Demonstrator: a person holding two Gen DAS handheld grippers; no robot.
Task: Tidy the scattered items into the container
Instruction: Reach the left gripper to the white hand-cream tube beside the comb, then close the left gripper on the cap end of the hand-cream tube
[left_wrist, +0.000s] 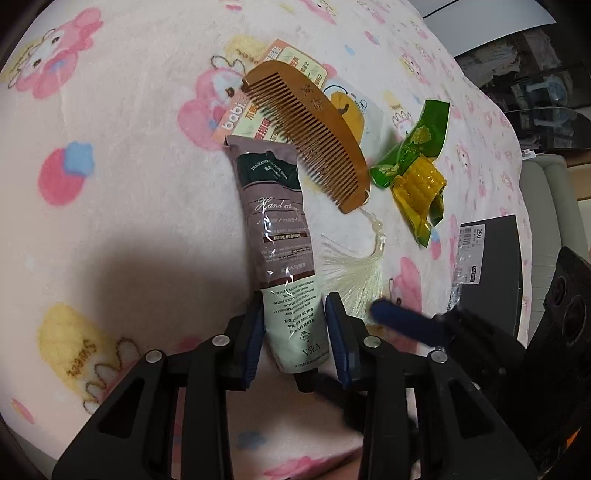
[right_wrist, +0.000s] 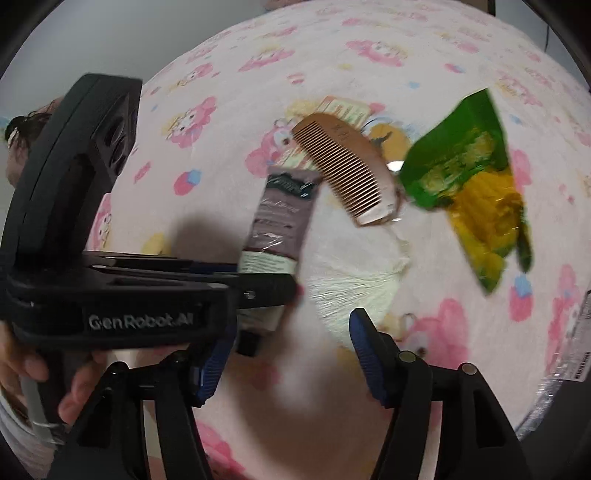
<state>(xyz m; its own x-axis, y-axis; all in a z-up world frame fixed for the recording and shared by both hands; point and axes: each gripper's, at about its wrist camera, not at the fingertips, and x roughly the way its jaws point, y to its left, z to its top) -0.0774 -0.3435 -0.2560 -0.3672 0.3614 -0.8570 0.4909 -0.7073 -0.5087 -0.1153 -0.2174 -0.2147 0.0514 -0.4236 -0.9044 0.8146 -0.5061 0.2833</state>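
Note:
A hand cream tube (left_wrist: 282, 240) lies on the pink cartoon blanket (left_wrist: 122, 158). My left gripper (left_wrist: 295, 338) straddles its lower end, with a blue pad close on each side of it. Whether the pads press the tube is unclear. A wooden comb (left_wrist: 310, 129) with a white tassel (left_wrist: 354, 271) lies just right of the tube. A green and yellow snack packet (left_wrist: 415, 166) lies further right. My right gripper (right_wrist: 288, 354) is open and empty, low over the blanket beside the left gripper (right_wrist: 258, 284). The tube (right_wrist: 280, 218), comb (right_wrist: 347, 166) and packet (right_wrist: 476, 184) show ahead of it.
A printed pink card (left_wrist: 258, 107) and a clear sticker sheet (left_wrist: 351, 107) lie under the comb. A dark box (left_wrist: 491, 273) with a white label sits at the blanket's right edge. The person's hand (right_wrist: 26, 369) holds the left gripper's handle.

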